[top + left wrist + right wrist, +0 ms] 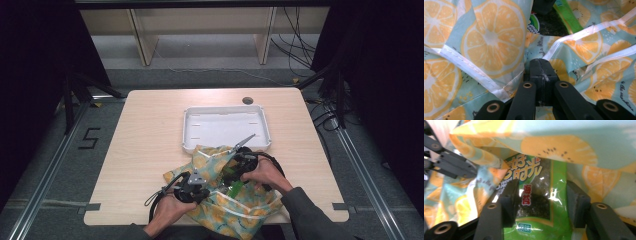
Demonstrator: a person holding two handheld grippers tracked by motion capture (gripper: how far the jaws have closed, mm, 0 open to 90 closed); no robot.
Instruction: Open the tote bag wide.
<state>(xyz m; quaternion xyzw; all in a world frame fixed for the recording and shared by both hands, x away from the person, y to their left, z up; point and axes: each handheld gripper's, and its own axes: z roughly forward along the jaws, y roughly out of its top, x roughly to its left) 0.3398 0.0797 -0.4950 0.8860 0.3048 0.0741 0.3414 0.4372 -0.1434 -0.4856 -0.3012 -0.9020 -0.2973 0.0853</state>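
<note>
In the high view, a light wooden table (150, 130) fills the middle of the frame, with a white rectangular tray (192, 131) lying just above centre. Below the tray, at lower centre, an orange-slice print bag (250, 210) spreads over the near edge of the table, its upper corner touching the tray's near rim. The left gripper (196, 190) sits on the bag's left part, held by the left hand (167, 210) coming up from the bottom edge. The right gripper (234, 172) lies just right of it over the bag, held by the right hand (262, 172), and a sliver of green shows between the two.

In the left gripper view, the left gripper (540, 65) rises from bottom centre with its black jaws pressed together, pinching the bag's (491, 40) fabric next to a white seam. At upper centre, inside the bag's opening, part of a green seaweed snack packet (549, 23) is visible.

In the right gripper view, the right gripper (541, 195) has its jaws set apart on either side of the seaweed snack packet (536, 192), at centre and lower centre; whether the pads press on it I cannot tell. The bag (564, 147) drapes over the packet's top across the upper frame. At the left edge the left gripper's dark linkage (451, 165) reaches in against the fabric.
</note>
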